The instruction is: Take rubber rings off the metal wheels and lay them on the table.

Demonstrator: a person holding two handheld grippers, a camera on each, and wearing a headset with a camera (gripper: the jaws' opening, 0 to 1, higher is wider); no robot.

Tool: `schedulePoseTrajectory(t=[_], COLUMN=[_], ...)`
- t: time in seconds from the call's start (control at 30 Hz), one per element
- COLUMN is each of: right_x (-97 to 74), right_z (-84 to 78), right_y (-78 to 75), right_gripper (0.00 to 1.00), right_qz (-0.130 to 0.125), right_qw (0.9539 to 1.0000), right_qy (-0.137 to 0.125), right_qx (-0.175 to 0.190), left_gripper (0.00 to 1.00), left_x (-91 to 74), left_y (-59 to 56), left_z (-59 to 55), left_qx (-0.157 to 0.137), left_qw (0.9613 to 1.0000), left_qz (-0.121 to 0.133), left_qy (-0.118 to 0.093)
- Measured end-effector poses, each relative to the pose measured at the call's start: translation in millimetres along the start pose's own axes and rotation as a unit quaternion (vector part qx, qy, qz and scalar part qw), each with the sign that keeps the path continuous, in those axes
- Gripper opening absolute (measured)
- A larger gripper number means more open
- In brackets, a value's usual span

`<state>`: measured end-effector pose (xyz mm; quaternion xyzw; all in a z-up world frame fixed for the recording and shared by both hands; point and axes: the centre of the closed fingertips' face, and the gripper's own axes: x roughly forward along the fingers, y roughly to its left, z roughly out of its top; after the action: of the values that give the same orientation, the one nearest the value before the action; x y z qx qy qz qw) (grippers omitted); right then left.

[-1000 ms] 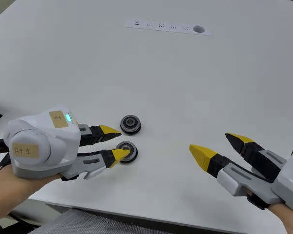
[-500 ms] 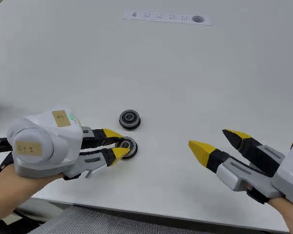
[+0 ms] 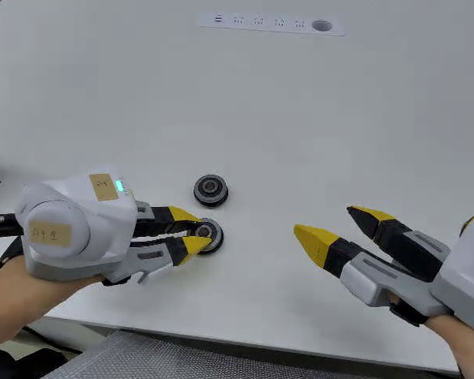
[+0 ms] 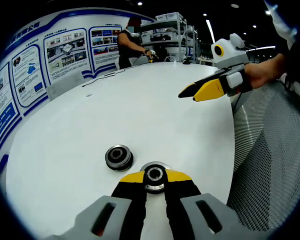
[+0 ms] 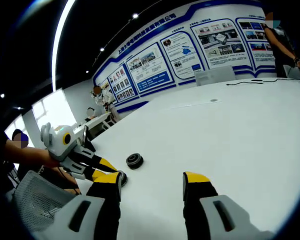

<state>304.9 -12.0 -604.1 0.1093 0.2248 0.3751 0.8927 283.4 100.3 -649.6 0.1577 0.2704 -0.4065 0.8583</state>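
Observation:
Two small metal wheels with dark rubber rings lie flat on the white table [image 3: 316, 118]. The far wheel [image 3: 211, 189] [image 4: 119, 156] [image 5: 134, 160] lies free. The near wheel [image 3: 208, 234] [image 4: 155, 176] sits between the yellow tips of my left gripper [image 3: 191, 230] [image 4: 155, 177], whose jaws have closed in on its sides. My right gripper [image 3: 336, 223] [image 5: 151, 177] hovers open to the right of the wheels, nothing between its jaws. It also appears in the left gripper view [image 4: 190, 94], and the left gripper appears in the right gripper view [image 5: 105, 167].
A white power strip [image 3: 268, 22] lies at the table's far edge. The table's near edge runs just under both grippers, with a grey mesh chair below it. People stand by shelves and wall posters in the background.
My left gripper has moved forward to the near wheel and its jaws have narrowed around it. The right gripper has drifted slightly left and stays open.

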Motion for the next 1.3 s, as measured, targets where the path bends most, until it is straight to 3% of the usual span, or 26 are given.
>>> schedulePoseTrajectory(t=[0.1,0.17,0.2,0.37,0.53,0.73,0.87,1.1,1.3], right_x=[9.1,15.4,19.0,38.0,53.6,64.5,68.4,75.9,78.4], right_z=[0.5,3.9,3.5,-7.2,-12.4,-23.7,-33.0,-37.9,-40.2], right_y=[22.6,43.0,55.5,78.7,83.6,79.7,78.7,76.3,76.9], right_gripper=[0.5,0.52,0.53,0.57,0.59,0.58,0.58,0.55,0.53], right_qz=[0.046,0.091,0.118,0.157,0.163,0.156,0.146,0.134,0.129], right_qw=[0.9987,0.9949,0.9908,0.9802,0.97,0.9654,0.9568,0.9497,0.9472], right_qy=[0.002,-0.004,0.001,0.039,0.065,0.097,0.126,0.133,0.139], right_qx=[0.023,0.042,0.066,0.114,0.168,0.185,0.218,0.25,0.259], left_gripper=[0.13,0.13,0.13,0.13,0.13,0.13,0.13,0.13,0.13], left_x=[0.1,0.1,0.2,0.3,1.1,1.8,2.2,2.6,2.6], left_y=[-0.6,-0.6,-0.6,-0.3,0.3,0.6,0.8,0.7,0.4], left_z=[-0.1,-0.1,-0.1,-0.1,0.1,0.2,0.2,0.2,0.3], left_qx=[0.011,0.012,0.014,0.015,0.019,0.022,0.023,0.024,0.024], left_qw=[0.9999,0.9999,0.9999,0.9999,0.9997,0.9995,0.9994,0.9993,0.9993], left_qz=[-0.002,-0.002,-0.003,-0.005,-0.01,-0.014,-0.018,-0.022,-0.021], left_qy=[0.006,0.008,0.008,0.007,0.014,0.018,0.02,0.021,0.019])
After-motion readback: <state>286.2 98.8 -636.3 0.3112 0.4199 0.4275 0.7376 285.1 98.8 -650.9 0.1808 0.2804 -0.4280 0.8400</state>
